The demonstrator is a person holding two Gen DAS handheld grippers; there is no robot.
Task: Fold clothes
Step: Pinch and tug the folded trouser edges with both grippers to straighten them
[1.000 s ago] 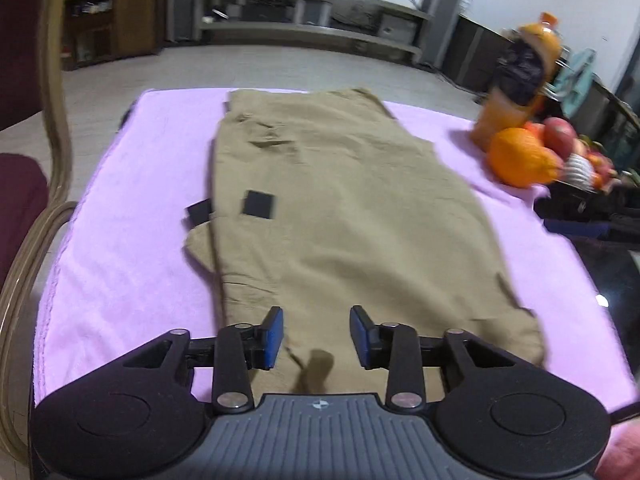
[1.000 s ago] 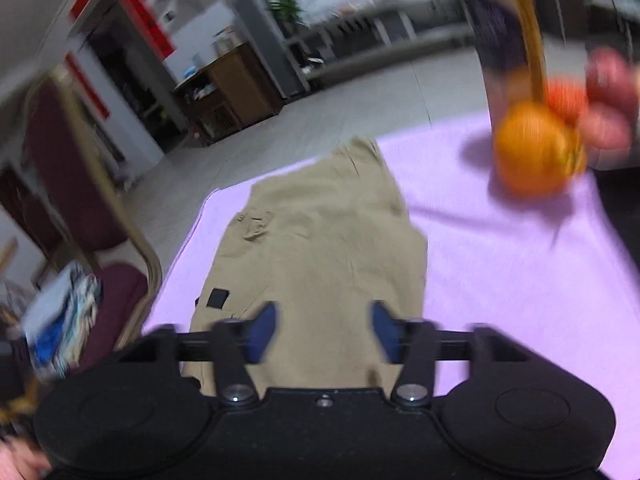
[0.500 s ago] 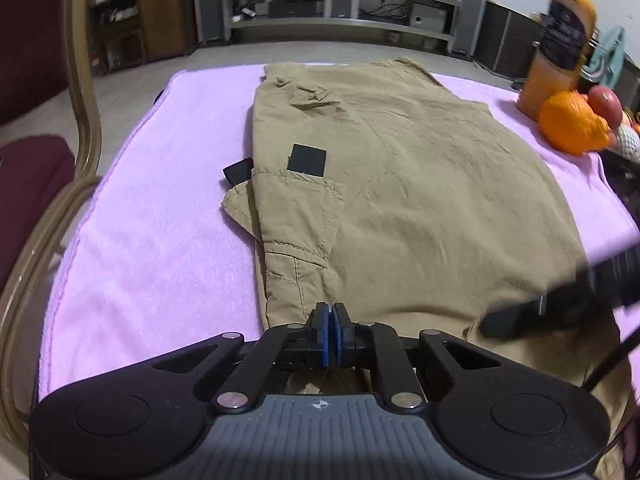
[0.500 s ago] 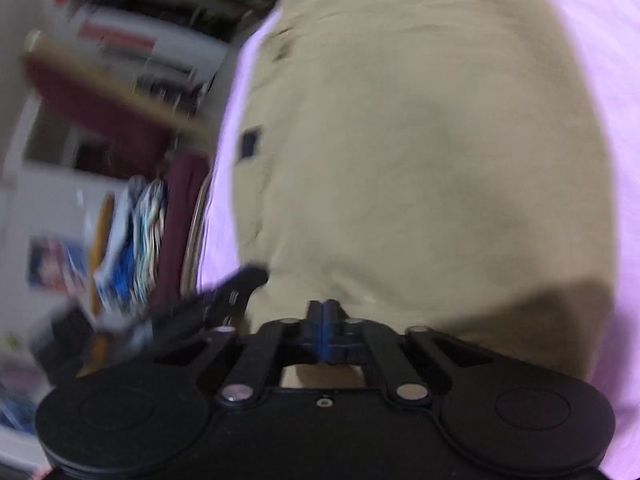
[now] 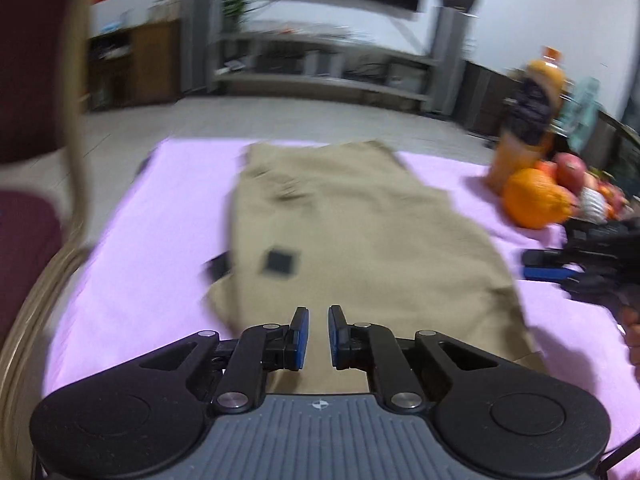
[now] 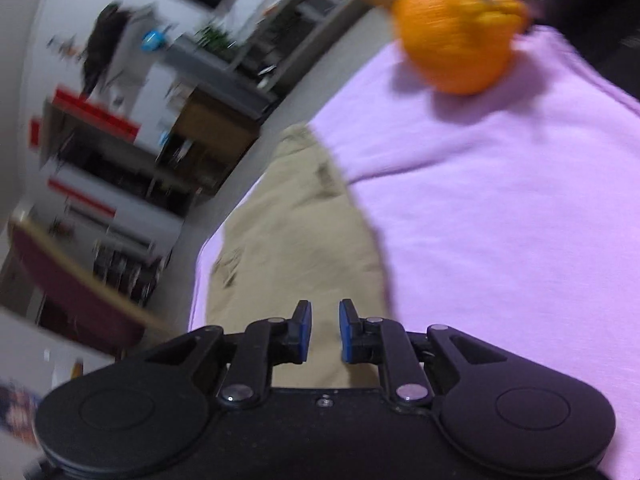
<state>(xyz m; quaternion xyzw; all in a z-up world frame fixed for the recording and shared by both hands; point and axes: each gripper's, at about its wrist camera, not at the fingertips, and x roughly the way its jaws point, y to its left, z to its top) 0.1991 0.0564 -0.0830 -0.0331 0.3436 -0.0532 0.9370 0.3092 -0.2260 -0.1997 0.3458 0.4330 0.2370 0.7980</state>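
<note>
Both pairs of tongs, pinched shut half a second ago at the near edge of the garment, now stand a little apart and hold nothing: our left tongs (image 5: 318, 338) hover over the near hem, and our right tongs (image 6: 325, 330) hang over its right side. What we are folding, the khaki trousers (image 5: 352, 240), lies spread flat on the pink cloth (image 5: 160, 240) covering the bench, lengthwise away from us, with a black patch (image 5: 280, 262) on its left half. We judge the fabric light, soft and limp, likely to sag and crease when lifted, so it is best taken at a hem or corner, one pair of tongs on each side to keep the edge straight. Our left view shows the whole garment, the juice bottle (image 5: 528, 112), the orange (image 5: 534, 198) and the right tongs coming in from the side; our right view, blurred and tilted, shows only the garment's right strip and the orange.
</note>
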